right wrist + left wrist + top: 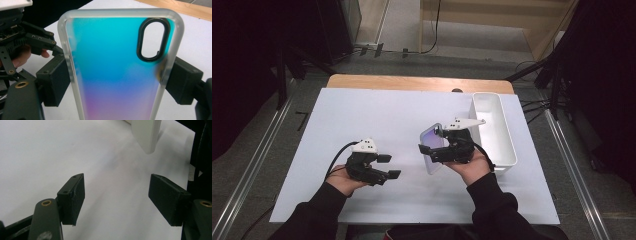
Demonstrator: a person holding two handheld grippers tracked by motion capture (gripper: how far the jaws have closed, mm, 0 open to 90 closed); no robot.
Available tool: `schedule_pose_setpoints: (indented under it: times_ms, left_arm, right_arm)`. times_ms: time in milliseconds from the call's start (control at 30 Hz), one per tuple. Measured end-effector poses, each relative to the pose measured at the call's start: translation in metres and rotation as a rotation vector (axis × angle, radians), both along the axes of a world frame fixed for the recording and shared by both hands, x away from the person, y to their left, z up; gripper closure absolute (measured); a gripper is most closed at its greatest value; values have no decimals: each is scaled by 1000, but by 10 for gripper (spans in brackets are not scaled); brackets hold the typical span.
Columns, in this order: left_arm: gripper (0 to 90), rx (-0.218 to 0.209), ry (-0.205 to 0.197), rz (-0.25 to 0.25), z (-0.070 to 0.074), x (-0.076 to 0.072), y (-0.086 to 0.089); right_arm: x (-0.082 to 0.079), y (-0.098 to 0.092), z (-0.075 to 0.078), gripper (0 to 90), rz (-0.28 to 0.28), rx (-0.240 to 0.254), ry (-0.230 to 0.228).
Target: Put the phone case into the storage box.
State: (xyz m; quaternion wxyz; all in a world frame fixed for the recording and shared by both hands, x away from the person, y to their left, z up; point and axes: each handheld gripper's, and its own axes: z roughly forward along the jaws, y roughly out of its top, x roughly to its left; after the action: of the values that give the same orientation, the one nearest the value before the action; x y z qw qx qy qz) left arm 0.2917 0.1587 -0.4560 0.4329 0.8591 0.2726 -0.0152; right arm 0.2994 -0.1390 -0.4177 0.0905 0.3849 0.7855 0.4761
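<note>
Phone case of clear frosted plastic with a blue-to-pink back (117, 70), clamped by its long edges in the right claw (428, 151) at centre frame, just left of the white rectangular plastic bin (508, 150) on the white counter (377, 115). Best kept squeezed evenly below the camera cutout, moved slowly toward the bin. Left claw (388, 166) open and empty at lower left, ready to steady the free end.

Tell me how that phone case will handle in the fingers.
The phone case looks thin and hollow, so probably light and somewhat bendy. Its glossy frosted rim may slip between the right gripper pads clamping its long edges. Flat, so unlikely to roll.
</note>
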Motion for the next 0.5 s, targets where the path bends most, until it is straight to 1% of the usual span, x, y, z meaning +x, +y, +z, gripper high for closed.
schedule_pose_setpoints:
  times_ms: [33,67,167,267,300,467,500]
  left_arm:
    - [291,7,-1,3,-1,-1,1]
    - [291,4,0,3,-2,-2,2]
    - [291,29,-12,0,-3,-4,5]
    - [291,24,-12,1,-3,-5,8]
    - [291,26,-14,1,-4,-5,9]
    - [291,32,-12,8,-6,-7,15]
    - [291,36,-6,7,-5,-7,17]
  right_arm:
    - [0,-1,1,151,1,-1,1]
    - [0,-1,2,151,0,0,-1]
    - [-1,-4,5,151,-1,-3,-2]
    - [-2,-6,6,151,-3,0,-2]
    - [-2,-8,7,151,-3,1,1]
    - [-2,-13,13,151,-12,1,-7]
    - [-2,-14,14,151,-13,7,-9]
